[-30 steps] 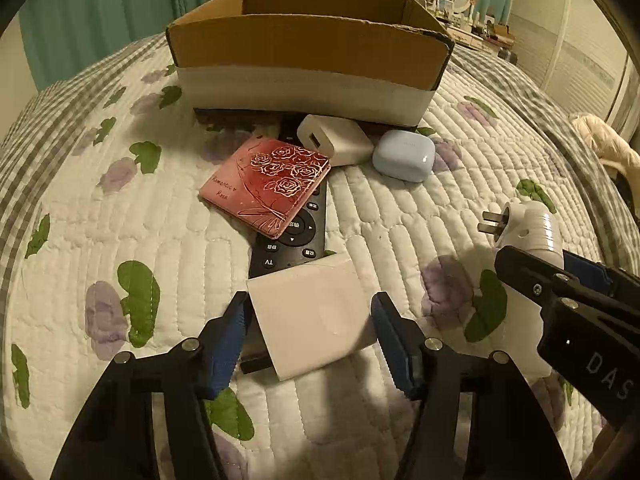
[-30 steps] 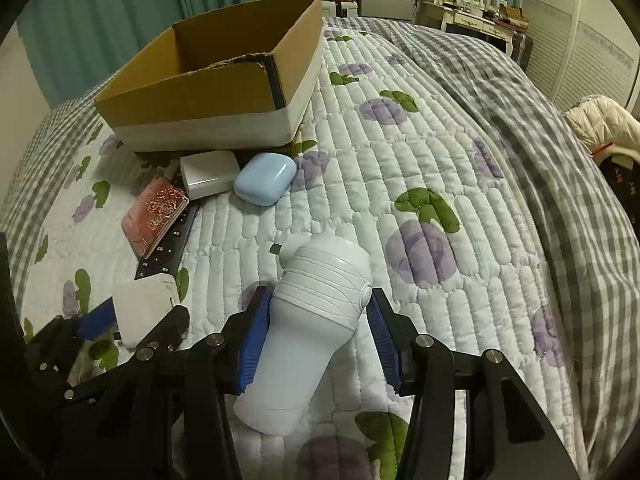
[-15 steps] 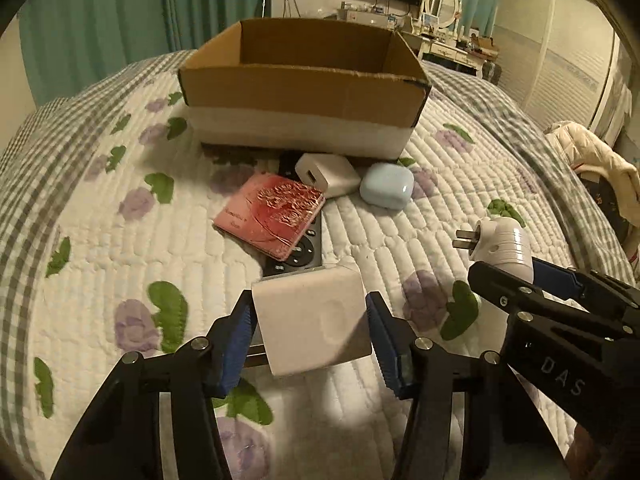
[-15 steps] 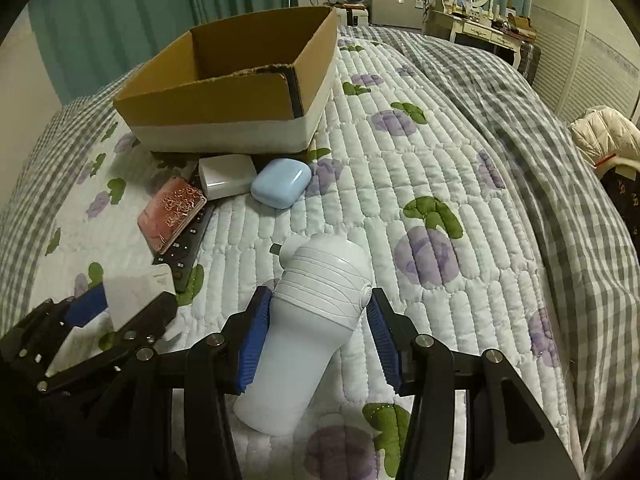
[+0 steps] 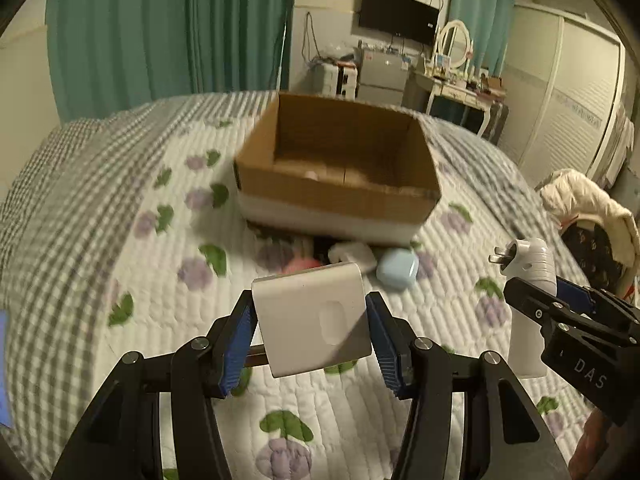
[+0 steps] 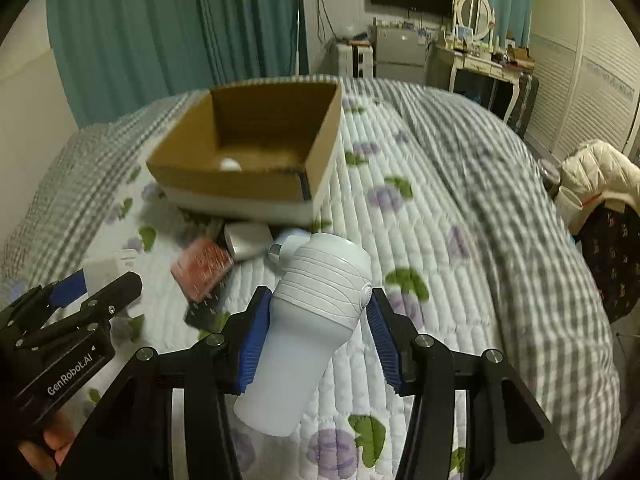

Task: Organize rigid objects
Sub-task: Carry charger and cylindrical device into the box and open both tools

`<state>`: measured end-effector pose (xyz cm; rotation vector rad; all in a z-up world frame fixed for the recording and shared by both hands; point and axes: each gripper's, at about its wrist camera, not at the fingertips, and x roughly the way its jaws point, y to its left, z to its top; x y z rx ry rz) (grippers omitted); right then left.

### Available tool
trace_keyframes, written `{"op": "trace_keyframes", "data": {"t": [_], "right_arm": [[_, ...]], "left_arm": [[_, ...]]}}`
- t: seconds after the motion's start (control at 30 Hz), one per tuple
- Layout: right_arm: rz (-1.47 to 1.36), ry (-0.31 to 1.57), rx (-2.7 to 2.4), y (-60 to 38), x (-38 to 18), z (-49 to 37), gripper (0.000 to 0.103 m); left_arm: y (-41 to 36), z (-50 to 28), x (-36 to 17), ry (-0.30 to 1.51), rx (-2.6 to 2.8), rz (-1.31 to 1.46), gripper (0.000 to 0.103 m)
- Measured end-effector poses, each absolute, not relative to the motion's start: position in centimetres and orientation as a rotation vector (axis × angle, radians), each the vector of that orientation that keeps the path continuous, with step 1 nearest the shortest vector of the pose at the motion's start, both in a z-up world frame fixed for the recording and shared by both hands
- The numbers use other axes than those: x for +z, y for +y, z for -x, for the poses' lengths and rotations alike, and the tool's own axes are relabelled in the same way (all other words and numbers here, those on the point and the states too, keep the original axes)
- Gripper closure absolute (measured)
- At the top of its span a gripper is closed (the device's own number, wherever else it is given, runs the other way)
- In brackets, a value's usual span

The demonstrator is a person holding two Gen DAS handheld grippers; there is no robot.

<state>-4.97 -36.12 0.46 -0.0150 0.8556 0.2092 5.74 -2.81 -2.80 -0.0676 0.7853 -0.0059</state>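
My left gripper (image 5: 310, 332) is shut on a white square charger block (image 5: 314, 318) and holds it lifted above the quilt. My right gripper (image 6: 316, 336) is shut on a white ribbed plug-in device (image 6: 310, 320), also lifted; it shows in the left wrist view (image 5: 528, 276) too. An open cardboard box (image 5: 340, 196) stands ahead on the bed, with a small pale round thing (image 6: 231, 165) inside. In front of the box lie a light blue case (image 5: 397, 268), a small white adapter (image 6: 246, 240), a pink rose-patterned card case (image 6: 202, 268) and a black remote (image 6: 200, 312).
The bed has a quilted floral cover (image 6: 420, 240) and a grey checked blanket (image 6: 520, 208) on the right. A chair with a cream jacket (image 6: 600, 176) stands right of the bed. Green curtains, a dresser and a TV are behind.
Both grippers have risen off the quilt with their objects and tilted up toward the box; the box interior now shows. The remaining items have not moved.
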Motion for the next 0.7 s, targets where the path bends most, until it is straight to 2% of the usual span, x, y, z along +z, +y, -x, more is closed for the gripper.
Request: {"op": "trace_keyframes", "data": {"t": [0.33,0.7], "right_arm": [[0.075,0.747,0.253,-33.9,6.5,3.0,0.054],[0.097,0.688,0.305,-31.4,10.5,-4.1,0.054]], "left_arm": [[-1.9,-8.3,3.4,0.659,-0.016,0.016,0.048],[-0.3,-15.2,6.1,0.603,-0.053,0.032,0.048]]}}
